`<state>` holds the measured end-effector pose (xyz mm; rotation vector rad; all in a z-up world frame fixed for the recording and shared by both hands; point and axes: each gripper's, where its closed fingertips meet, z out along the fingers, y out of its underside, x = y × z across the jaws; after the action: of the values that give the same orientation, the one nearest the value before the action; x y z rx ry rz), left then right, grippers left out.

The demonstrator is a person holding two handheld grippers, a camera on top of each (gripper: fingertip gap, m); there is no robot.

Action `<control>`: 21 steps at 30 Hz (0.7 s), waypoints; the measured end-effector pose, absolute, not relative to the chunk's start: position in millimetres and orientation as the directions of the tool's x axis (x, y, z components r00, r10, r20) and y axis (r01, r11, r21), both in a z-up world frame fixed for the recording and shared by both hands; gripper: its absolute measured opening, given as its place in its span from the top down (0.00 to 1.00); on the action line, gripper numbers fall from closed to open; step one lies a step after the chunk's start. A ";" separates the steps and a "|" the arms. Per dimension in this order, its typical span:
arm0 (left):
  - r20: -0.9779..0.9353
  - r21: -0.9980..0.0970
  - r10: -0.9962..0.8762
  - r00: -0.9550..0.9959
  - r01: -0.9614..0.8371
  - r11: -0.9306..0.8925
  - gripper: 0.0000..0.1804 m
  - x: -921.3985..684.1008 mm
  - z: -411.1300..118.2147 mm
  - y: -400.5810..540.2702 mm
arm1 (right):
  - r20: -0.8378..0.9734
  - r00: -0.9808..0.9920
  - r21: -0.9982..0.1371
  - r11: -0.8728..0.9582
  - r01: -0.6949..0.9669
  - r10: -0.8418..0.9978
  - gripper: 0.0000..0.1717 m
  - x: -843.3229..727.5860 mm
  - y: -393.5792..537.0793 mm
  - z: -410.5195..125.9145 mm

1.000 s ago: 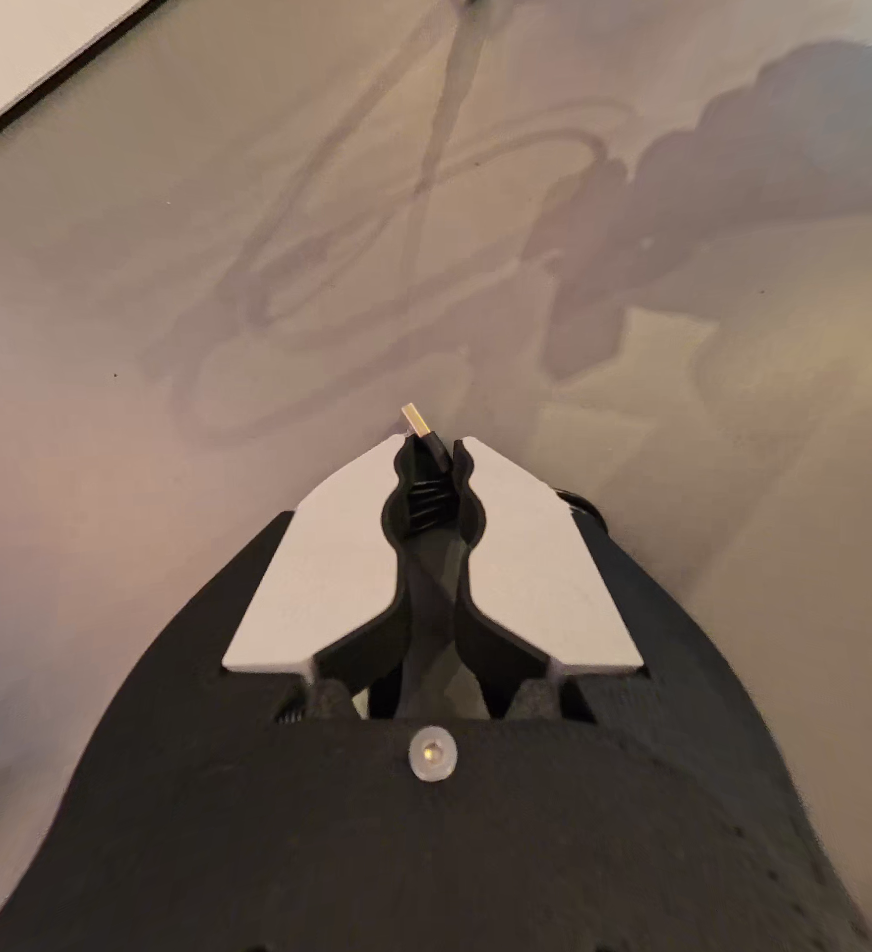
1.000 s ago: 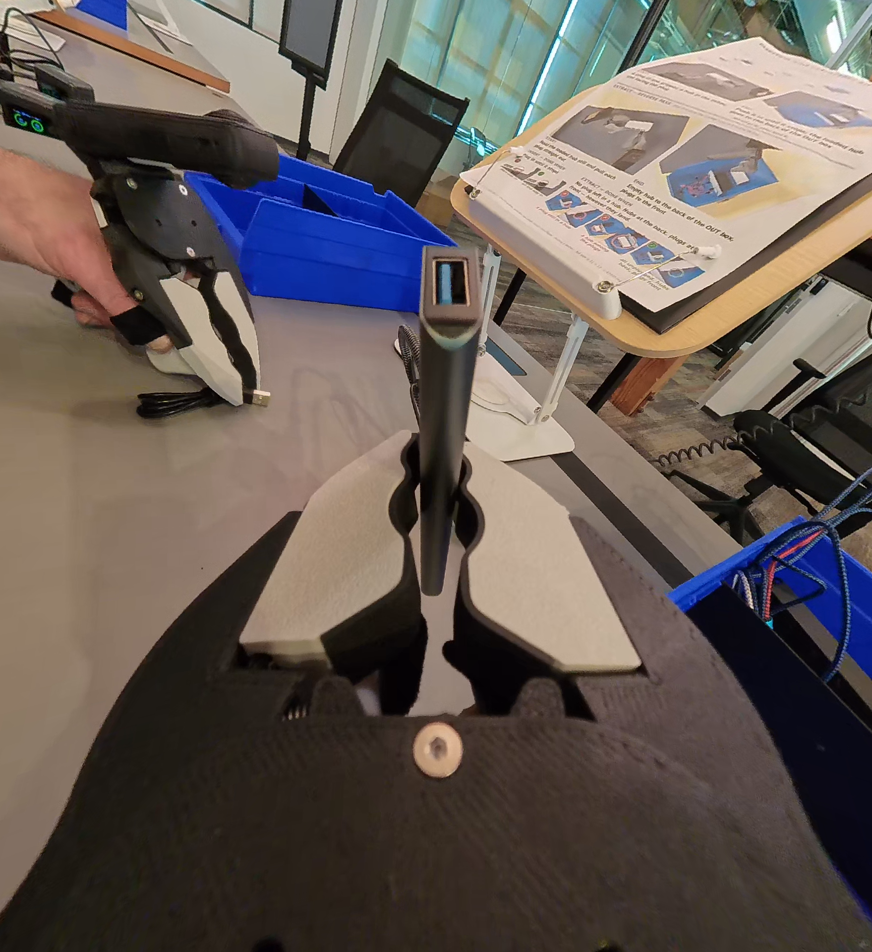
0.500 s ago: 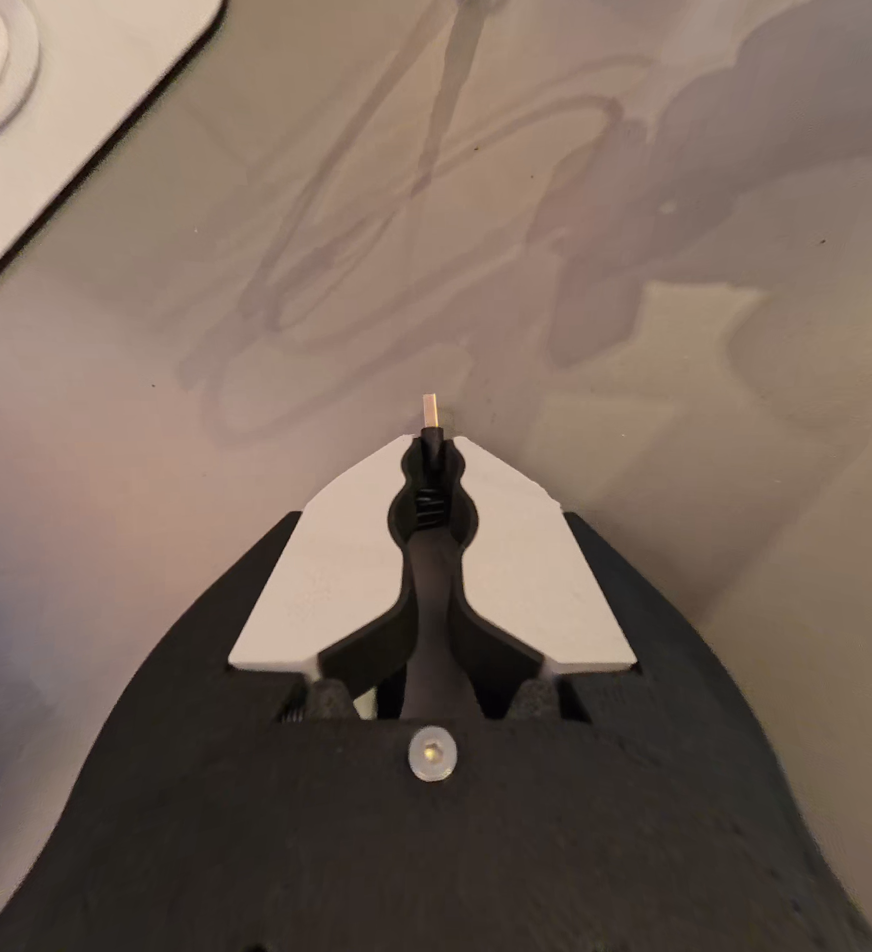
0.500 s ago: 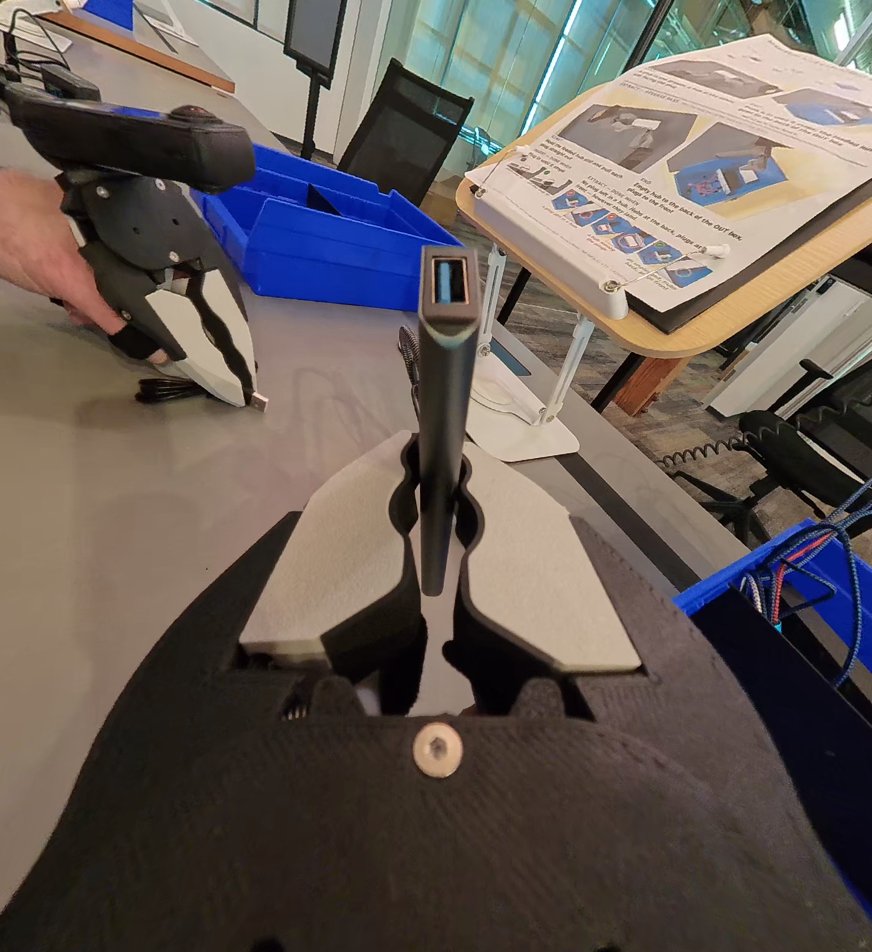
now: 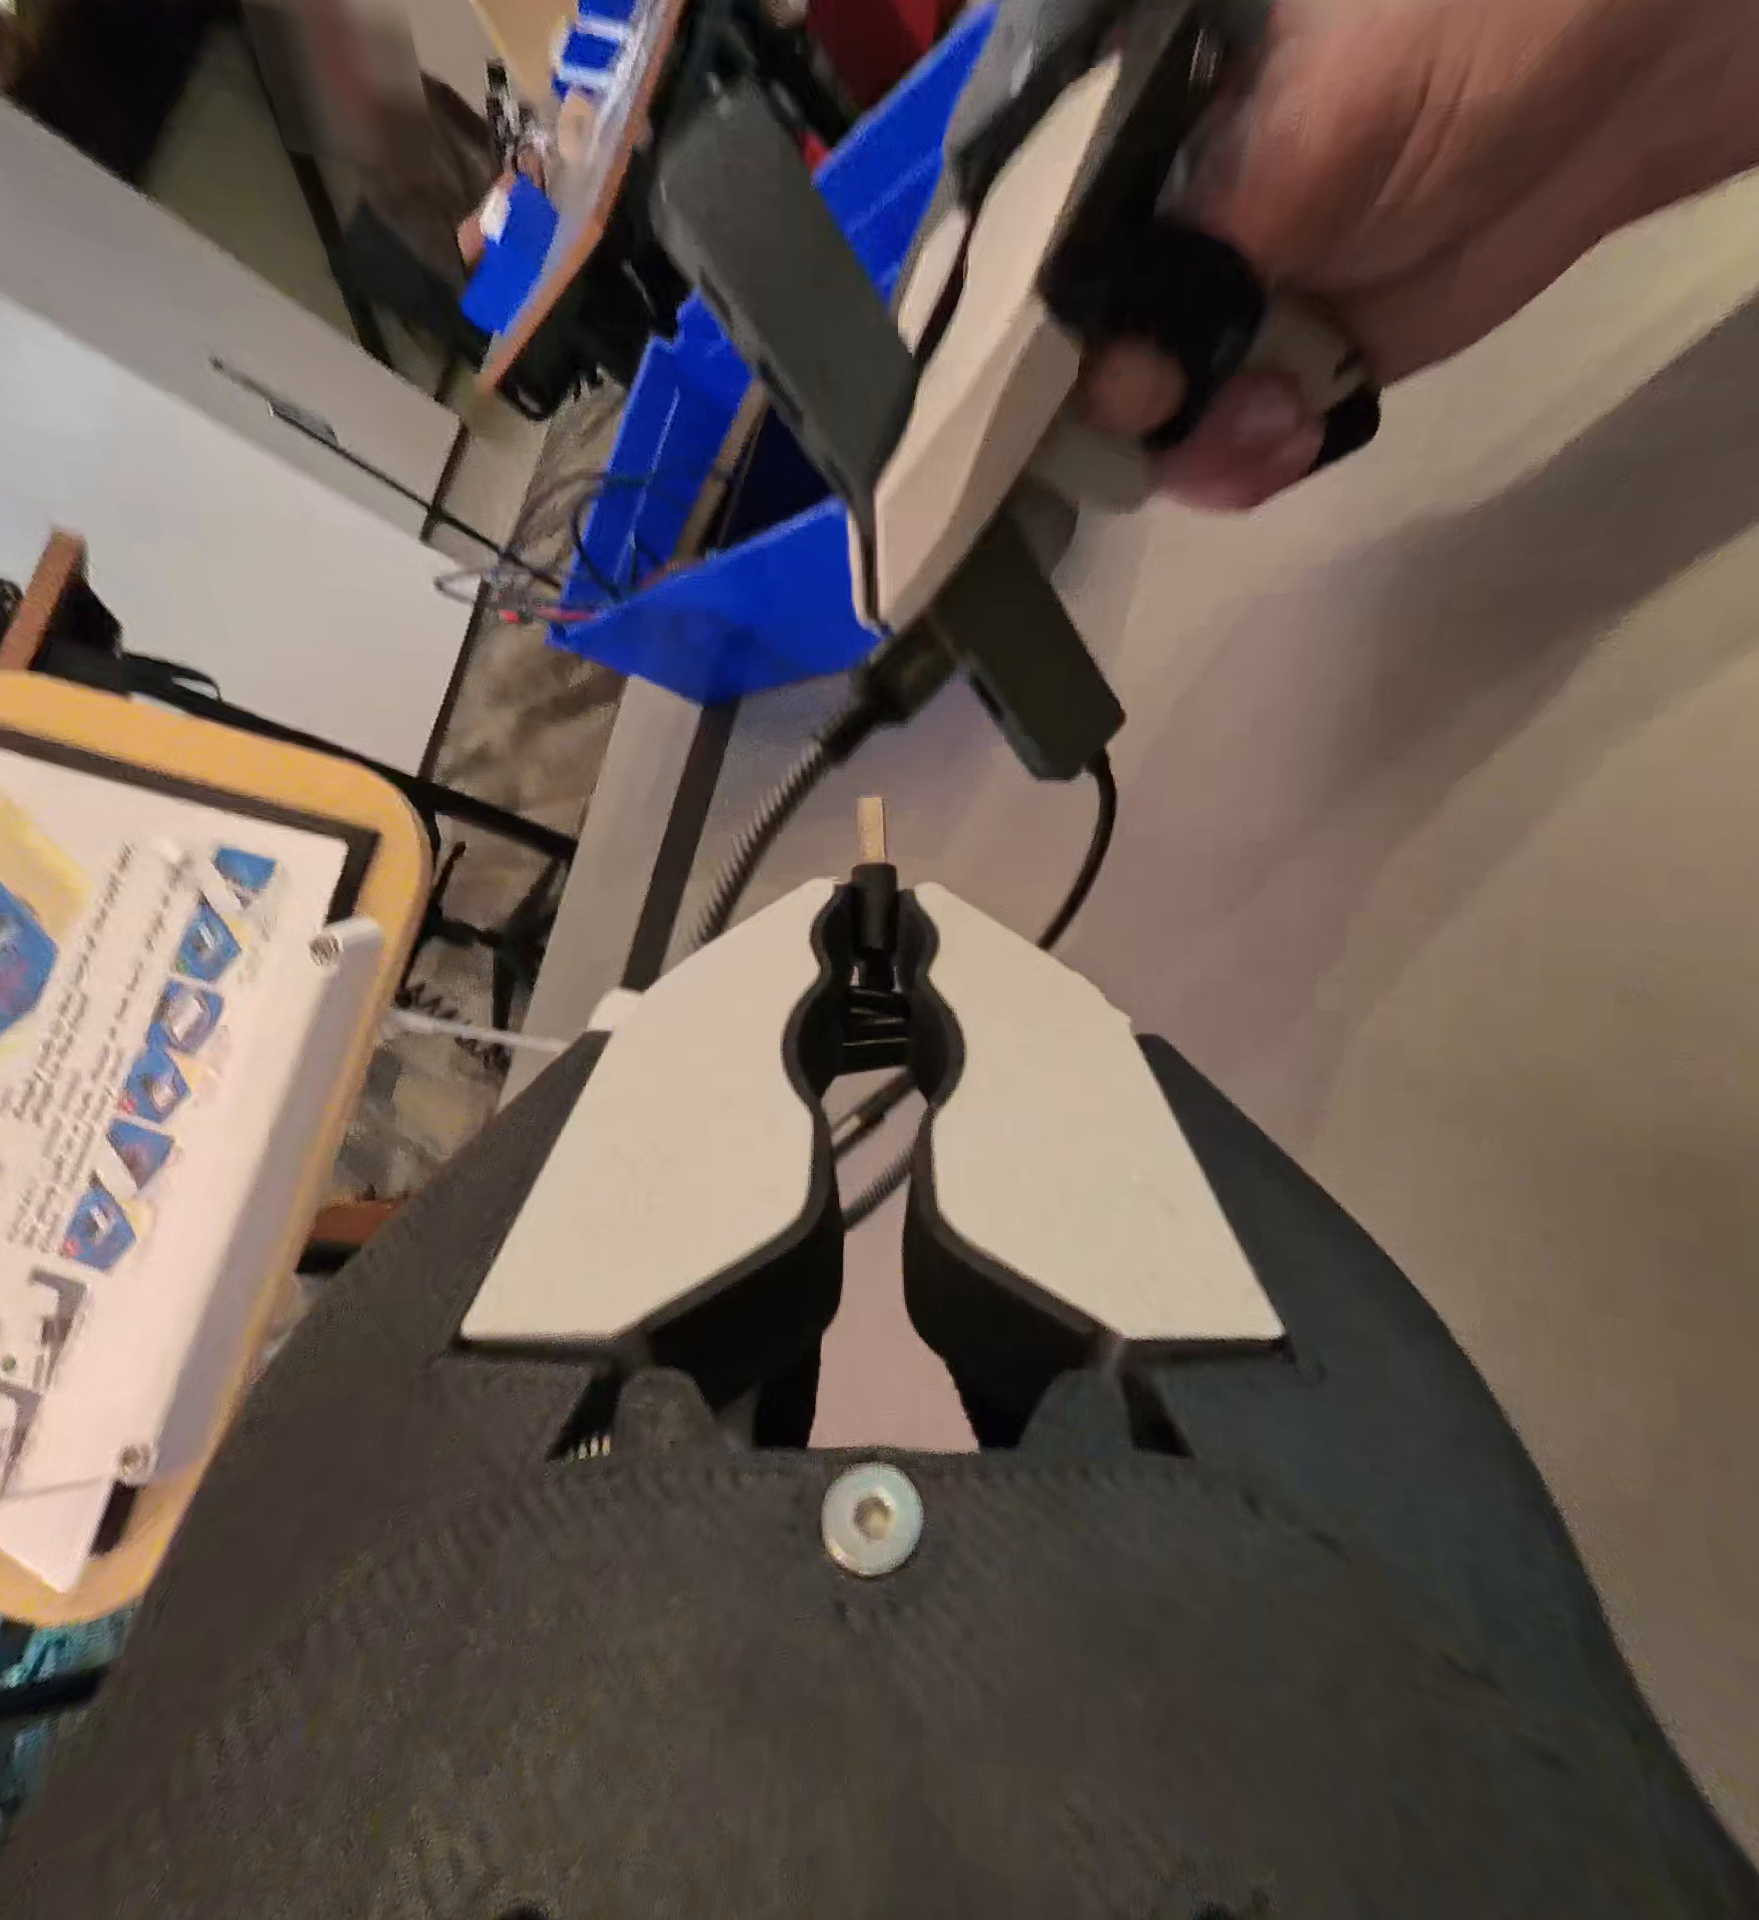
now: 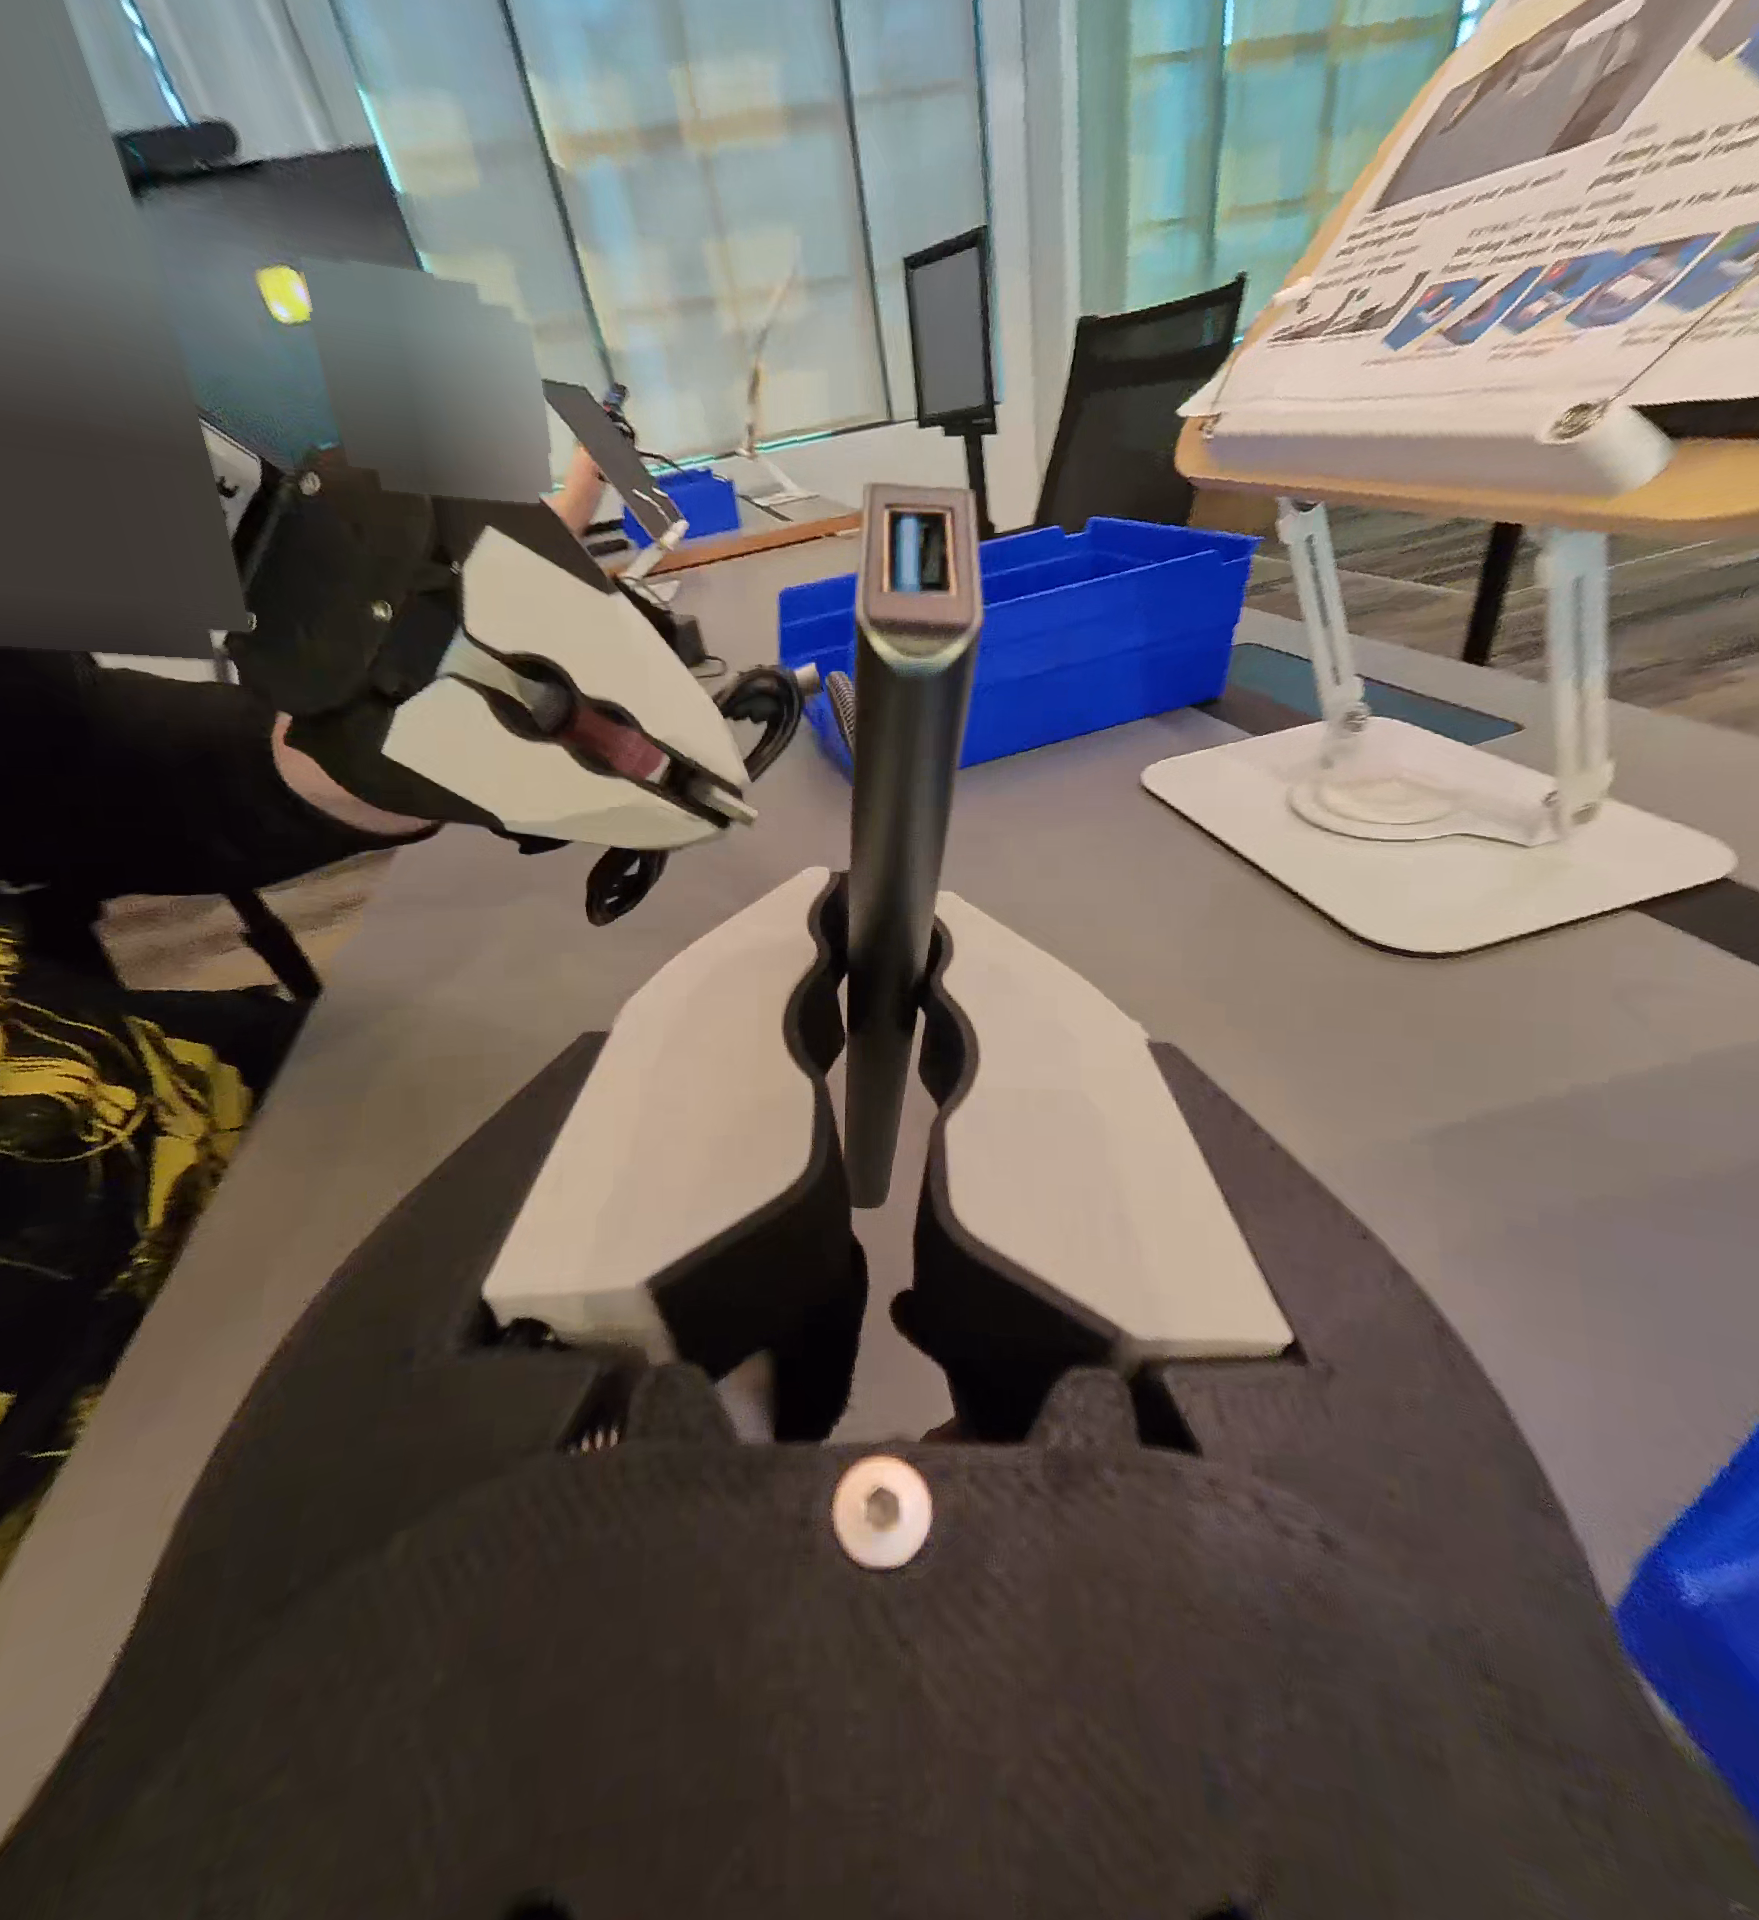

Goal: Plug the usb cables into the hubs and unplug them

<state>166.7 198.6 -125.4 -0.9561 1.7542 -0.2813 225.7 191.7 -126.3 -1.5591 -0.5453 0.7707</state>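
My left gripper (image 5: 873,891) is shut on the black body of a USB plug (image 5: 873,904); its metal tip (image 5: 871,828) sticks out past the fingertips. The plug's black cable (image 6: 626,883) hangs coiled below that gripper, which also shows in the right wrist view (image 6: 719,805). My right gripper (image 6: 880,920) is shut on a slim dark grey hub (image 6: 906,810), held upright with an open port (image 6: 919,551) at its top end. In the left wrist view the hub (image 5: 1031,665) is held just ahead of the plug tip, apart from it, with a braided cable (image 5: 781,790) plugged in.
A blue bin (image 6: 1083,634) stands on the grey table (image 6: 1374,1091) behind the hub. A document stand with a white base (image 6: 1457,842) and a tan board (image 5: 231,758) is at the right. Another blue bin (image 5: 740,613) sits off the table edge. The grippers' ends are close to 7 cm from one another.
My left gripper has tightened on the plug, risen off the table and swung round so the tip points toward the hub. My right gripper has turned left, still holding the hub.
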 end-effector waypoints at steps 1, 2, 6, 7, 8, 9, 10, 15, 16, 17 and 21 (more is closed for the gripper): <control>-0.691 -0.597 -0.712 -0.122 -0.459 0.658 0.95 169.5 -119.7 194.5 | -0.164 0.658 -0.986 -0.142 -0.087 0.735 0.94 225.2 190.9 -127.1; -0.697 -0.585 -0.704 -0.137 -0.459 0.669 0.95 172.1 -115.1 191.9 | -0.153 0.659 -0.987 -0.142 -0.070 0.736 0.94 224.5 190.7 -128.8; -0.684 -0.566 -0.699 -0.207 -0.453 0.688 0.95 184.4 -100.5 182.5 | -0.073 0.670 -0.995 -0.103 0.006 0.739 0.94 218.4 189.4 -130.9; -0.682 -0.562 -0.696 -0.225 -0.447 0.696 0.95 188.3 -98.7 180.5 | -0.034 0.676 -0.996 -0.084 0.042 0.737 0.94 216.6 188.8 -131.8; -0.664 -0.557 -0.701 -0.262 -0.453 0.696 0.95 191.0 -100.8 178.1 | 0.002 0.676 -0.995 -0.067 0.076 0.737 0.94 214.6 187.7 -132.7; -0.643 -0.553 -0.708 -0.292 -0.462 0.693 0.95 193.3 -103.0 176.8 | 0.033 0.676 -0.993 -0.052 0.104 0.736 0.94 212.9 186.9 -133.4; -0.640 -0.547 -0.705 -0.305 -0.463 0.697 0.95 195.7 -102.6 177.1 | 0.056 0.678 -0.991 -0.041 0.127 0.733 0.94 211.9 186.7 -134.2; -0.527 -0.558 -0.744 -0.410 -0.493 0.667 0.95 198.9 -110.2 176.4 | 0.171 0.669 -0.966 -0.009 0.257 0.723 0.94 206.3 185.2 -142.6; -0.491 -0.575 -0.758 -0.429 -0.493 0.652 0.95 198.8 -109.9 174.7 | 0.189 0.666 -0.960 -0.007 0.281 0.721 0.94 205.1 185.4 -145.1; -0.478 -0.581 -0.761 -0.438 -0.491 0.649 0.95 199.3 -108.4 174.6 | 0.204 0.661 -0.954 -0.007 0.301 0.722 0.94 203.6 185.2 -147.5; -0.394 -0.570 -0.768 -0.504 -0.522 0.635 0.95 198.2 -114.2 174.2 | 0.225 0.634 -0.939 -0.008 0.343 0.739 0.94 197.0 183.4 -153.8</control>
<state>198.2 174.2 -114.2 -1.0028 2.2228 -0.5065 197.0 183.4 -153.8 -1.6087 -0.9158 0.3951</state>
